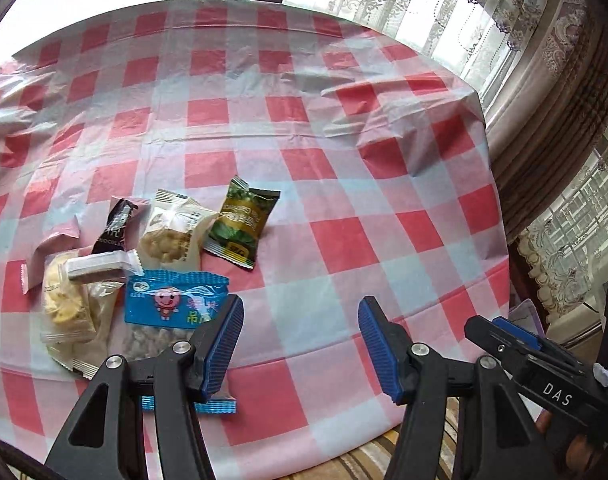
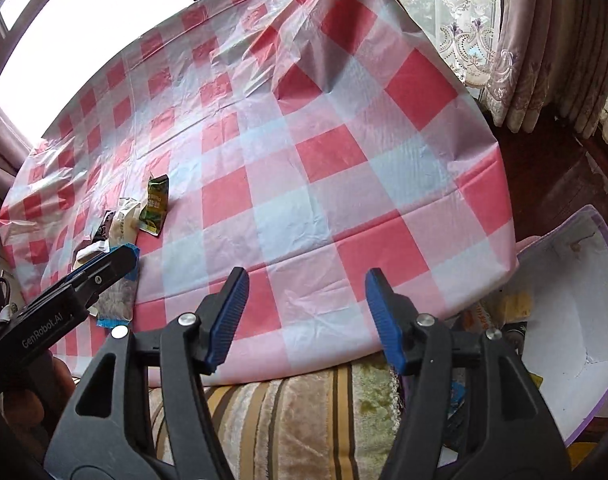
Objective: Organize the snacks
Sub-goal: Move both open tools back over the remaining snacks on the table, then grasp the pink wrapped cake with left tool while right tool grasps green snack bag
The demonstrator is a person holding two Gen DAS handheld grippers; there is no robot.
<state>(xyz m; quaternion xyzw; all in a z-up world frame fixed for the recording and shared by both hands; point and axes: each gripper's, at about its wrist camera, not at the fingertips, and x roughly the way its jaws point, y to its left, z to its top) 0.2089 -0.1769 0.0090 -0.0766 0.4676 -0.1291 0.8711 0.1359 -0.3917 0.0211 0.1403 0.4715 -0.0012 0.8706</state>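
Snack packets are lying clustered on the checked tablecloth [image 1: 343, 208], toward its near left part. Green packet [image 1: 242, 222] is sitting at the cluster's far right edge, touching the pale biscuit packet [image 1: 172, 228]. Blue packet [image 1: 176, 304] is lying nearest you, just under your left gripper [image 1: 300, 348], whose jaws are standing apart, gripping nothing. Your right gripper [image 2: 305, 318] is hanging released over the cloth's near edge; a lilac-rimmed box [image 2: 575, 320] is sitting off the cloth's right corner.
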